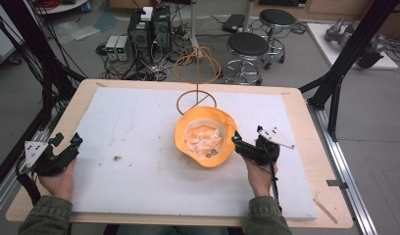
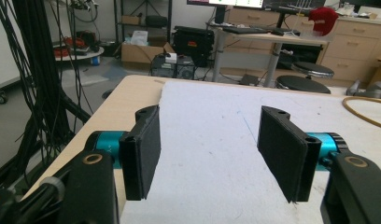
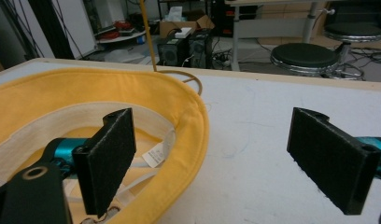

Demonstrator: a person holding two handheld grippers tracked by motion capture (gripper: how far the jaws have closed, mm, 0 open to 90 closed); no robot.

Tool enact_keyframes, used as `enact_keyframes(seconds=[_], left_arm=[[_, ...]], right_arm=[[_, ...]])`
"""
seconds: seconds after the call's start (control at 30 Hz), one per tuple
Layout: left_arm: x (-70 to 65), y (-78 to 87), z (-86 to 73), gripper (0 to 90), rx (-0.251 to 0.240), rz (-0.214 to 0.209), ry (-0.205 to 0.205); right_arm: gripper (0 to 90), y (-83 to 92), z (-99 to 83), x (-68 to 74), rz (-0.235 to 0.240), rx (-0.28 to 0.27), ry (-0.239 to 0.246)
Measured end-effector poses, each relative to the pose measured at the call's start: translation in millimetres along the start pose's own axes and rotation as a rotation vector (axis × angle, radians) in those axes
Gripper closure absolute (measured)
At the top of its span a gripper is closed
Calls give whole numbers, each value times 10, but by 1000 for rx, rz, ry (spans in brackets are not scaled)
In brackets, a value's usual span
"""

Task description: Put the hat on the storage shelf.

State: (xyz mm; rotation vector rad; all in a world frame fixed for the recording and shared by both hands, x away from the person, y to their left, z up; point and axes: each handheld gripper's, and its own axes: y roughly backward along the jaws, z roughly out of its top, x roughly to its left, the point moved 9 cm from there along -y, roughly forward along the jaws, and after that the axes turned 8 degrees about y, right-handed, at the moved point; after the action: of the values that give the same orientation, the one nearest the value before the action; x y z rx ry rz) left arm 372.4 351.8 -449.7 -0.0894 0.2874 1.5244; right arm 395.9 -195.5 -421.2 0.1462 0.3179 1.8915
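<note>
Right gripper wide open, jaws straddling the brim of the upturned hat mid-table, apparently ready to pinch it; left gripper open, empty, parked clear.

table: wood | white sheet on it | yellow hat, wire stand on sheet

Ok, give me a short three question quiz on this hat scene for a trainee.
1. True or false: the yellow hat lies crown down, inside facing up.
2. Which claw straddles the hat's brim: A left claw, B right claw?
3. What stands behind the hat?

Key: 1 true. 2 B; one jaw stands over the lining, the other outside the brim. 3 the wire hat stand.
</note>
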Motion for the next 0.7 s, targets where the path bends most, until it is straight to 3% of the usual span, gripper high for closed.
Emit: enact_keyframes(seconds=[0.17, 0.43, 0.7], left_arm=[[-3, -2, 0, 397, -2, 0, -2], [-12, 4, 0, 397, -1, -2, -12], [-14, -3, -4, 397, -1, -3, -10]], right_arm=[[144, -105, 38, 79, 51, 32, 18], [144, -295, 37, 95, 57, 100, -12], [144, -417, 16, 31, 57, 110, -43]])
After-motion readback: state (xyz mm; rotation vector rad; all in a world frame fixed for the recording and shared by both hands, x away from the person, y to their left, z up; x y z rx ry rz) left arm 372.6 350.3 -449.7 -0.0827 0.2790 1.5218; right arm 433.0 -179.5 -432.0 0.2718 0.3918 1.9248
